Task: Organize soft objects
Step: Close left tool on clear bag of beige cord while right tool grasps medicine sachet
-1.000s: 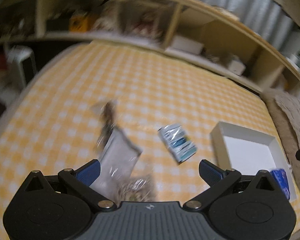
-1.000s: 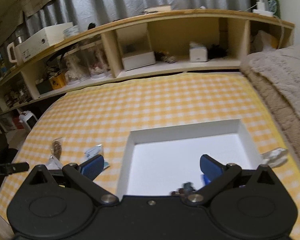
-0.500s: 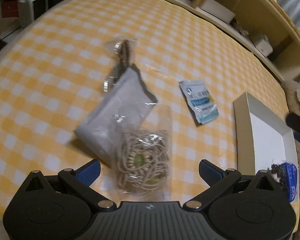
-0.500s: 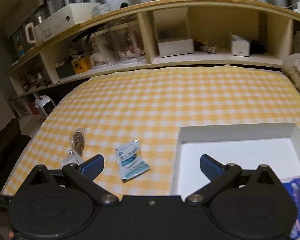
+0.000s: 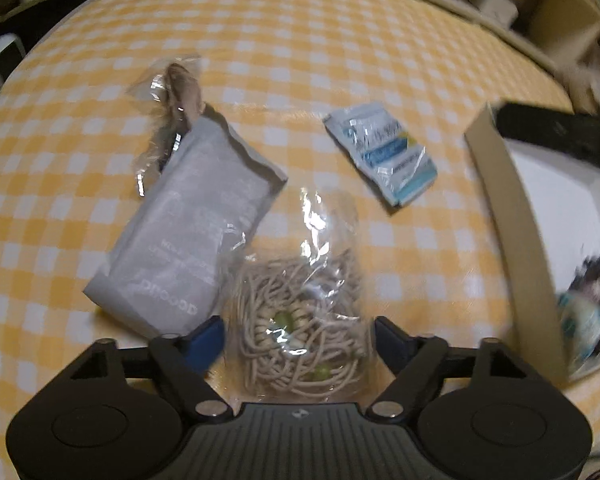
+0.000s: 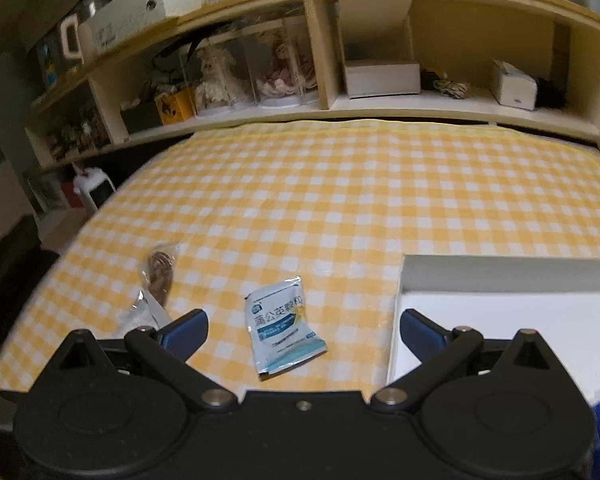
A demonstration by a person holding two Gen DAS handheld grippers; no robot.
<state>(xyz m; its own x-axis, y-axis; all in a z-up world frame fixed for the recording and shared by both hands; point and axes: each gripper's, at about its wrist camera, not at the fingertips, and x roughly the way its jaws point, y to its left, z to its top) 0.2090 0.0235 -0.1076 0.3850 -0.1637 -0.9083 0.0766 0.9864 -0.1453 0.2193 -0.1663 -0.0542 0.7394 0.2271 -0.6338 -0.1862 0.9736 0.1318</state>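
Note:
In the left wrist view my left gripper (image 5: 298,338) is open, its fingers either side of a clear bag of beige cord (image 5: 300,320) on the yellow checked cloth. A grey pouch (image 5: 192,232) lies just left of it, partly over a clear bag with a brown item (image 5: 176,96). A blue-white sachet (image 5: 382,158) lies further right. A white box (image 5: 512,216) at the right holds a blue packet (image 5: 588,312). In the right wrist view my right gripper (image 6: 302,330) is open and empty above the sachet (image 6: 282,328), left of the box (image 6: 500,270).
A curved wooden shelf (image 6: 340,108) with boxes, jars and figurines runs along the far edge of the checked surface. A small white appliance (image 6: 94,190) stands on the floor at the left. The right gripper's dark body (image 5: 556,134) shows over the box.
My left gripper has moved down and forward, so the cord bag now lies between its fingers. My right gripper has swung left, from over the box to over the sachet.

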